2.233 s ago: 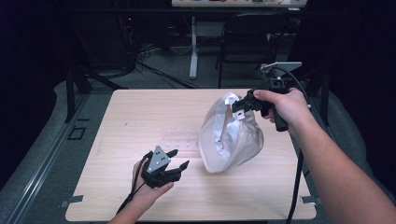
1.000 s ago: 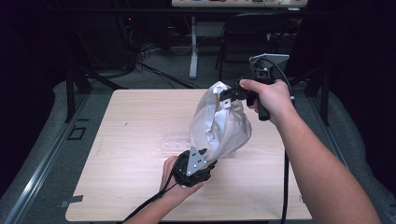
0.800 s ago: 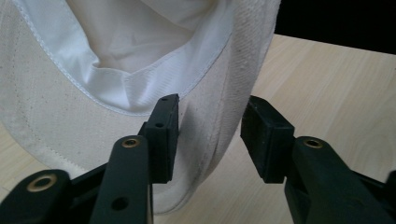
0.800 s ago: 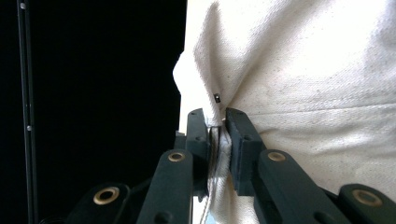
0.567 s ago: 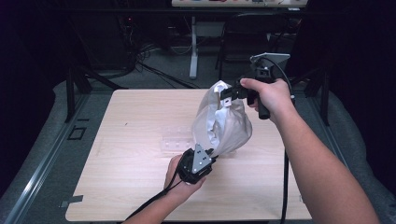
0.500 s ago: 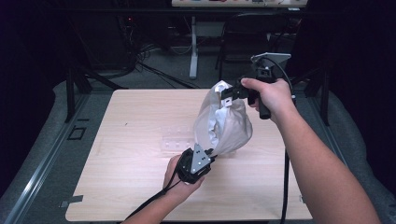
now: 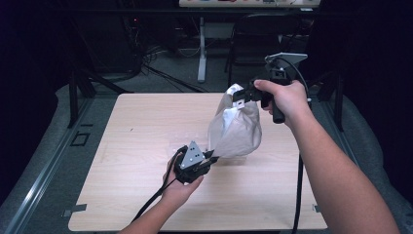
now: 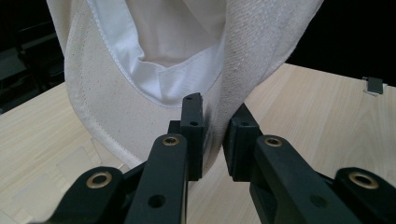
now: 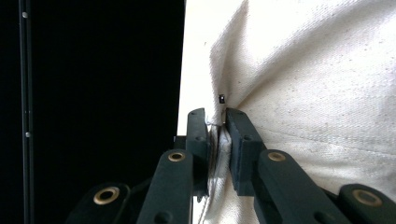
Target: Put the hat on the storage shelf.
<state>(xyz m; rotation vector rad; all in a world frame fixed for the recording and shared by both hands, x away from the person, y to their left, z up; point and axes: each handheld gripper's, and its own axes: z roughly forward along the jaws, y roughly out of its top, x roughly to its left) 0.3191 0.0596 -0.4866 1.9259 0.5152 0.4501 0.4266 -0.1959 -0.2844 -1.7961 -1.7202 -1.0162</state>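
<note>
Above table (image 7: 122, 146), hand-held grippers (image 7: 210, 157) pinch cloth (image 7: 236, 129).

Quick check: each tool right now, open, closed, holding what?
Left tool: closed on the cloth bag's lower edge.
Right tool: closed on its top.

Support surface: a rectangular table (image 7: 131, 146) with a pale wood-grain top, occupying the centre of the high view. A flat, clear plastic piece (image 7: 182, 144) lies directly on it, just left of frame centre. In the left gripper view, a small dark tab (image 8: 375, 85) at the table's far edge, upper right.
</note>
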